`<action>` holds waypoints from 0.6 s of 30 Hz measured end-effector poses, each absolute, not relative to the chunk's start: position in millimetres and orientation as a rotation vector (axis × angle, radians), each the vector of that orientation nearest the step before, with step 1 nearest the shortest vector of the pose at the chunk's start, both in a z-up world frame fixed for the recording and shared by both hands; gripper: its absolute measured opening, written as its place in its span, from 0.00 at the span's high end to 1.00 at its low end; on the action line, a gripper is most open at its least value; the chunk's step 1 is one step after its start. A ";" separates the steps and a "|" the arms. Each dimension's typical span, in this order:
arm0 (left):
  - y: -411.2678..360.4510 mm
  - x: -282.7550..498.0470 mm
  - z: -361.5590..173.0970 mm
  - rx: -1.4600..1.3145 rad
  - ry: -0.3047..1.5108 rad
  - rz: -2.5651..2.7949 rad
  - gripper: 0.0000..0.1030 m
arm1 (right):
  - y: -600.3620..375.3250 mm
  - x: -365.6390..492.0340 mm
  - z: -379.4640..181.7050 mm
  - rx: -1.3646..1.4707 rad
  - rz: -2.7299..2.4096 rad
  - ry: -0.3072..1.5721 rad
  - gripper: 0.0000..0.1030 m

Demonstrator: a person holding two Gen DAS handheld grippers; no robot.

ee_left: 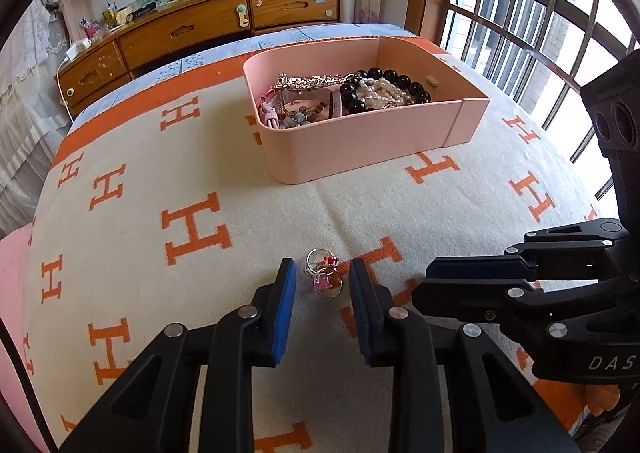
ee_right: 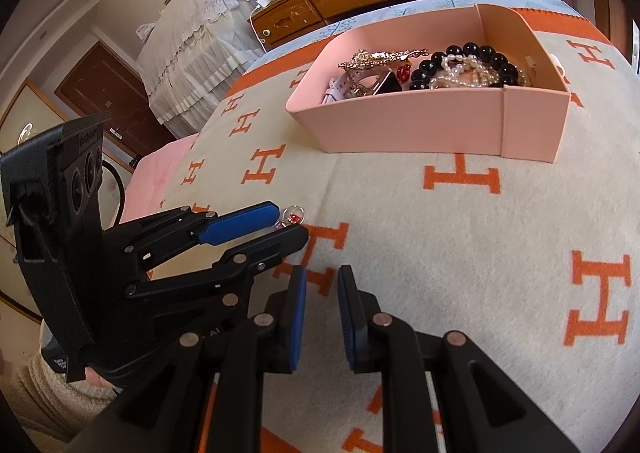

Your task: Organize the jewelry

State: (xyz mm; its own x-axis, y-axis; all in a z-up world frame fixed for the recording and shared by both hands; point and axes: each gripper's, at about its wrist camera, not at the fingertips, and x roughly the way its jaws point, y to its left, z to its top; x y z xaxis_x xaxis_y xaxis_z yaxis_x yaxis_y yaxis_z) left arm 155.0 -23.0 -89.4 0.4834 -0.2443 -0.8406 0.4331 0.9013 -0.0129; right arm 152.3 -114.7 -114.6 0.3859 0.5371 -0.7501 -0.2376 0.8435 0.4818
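- Lying on the blanket, the small rings are sitting between the blue pads of the left gripper, whose fingers are spread, gripping nothing.
- The right gripper is hovering just beside it, parted and empty.
- The pink box is resting farther back, holding beads and chains.

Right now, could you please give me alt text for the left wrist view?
The open left gripper straddles small rings lying on an H-patterned blanket. Beyond sits a pink box of jewelry; the right gripper is alongside.
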 end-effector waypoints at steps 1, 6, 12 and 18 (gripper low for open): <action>-24.0 154.3 -89.0 0.215 0.982 -0.418 0.88 | -116.5 151.8 -115.1 0.323 0.505 1.066 0.84; -25.3 151.3 -86.0 0.215 0.963 -0.409 0.88 | -121.3 150.8 -115.7 0.340 0.508 1.061 0.84; -24.0 144.2 -67.3 0.204 0.919 -0.419 0.88 | -127.6 147.3 -113.5 0.346 0.499 1.046 0.84; -25.7 146.4 -33.4 0.180 0.873 -0.436 0.88 | -130.3 142.8 -107.8 0.348 0.497 1.022 0.84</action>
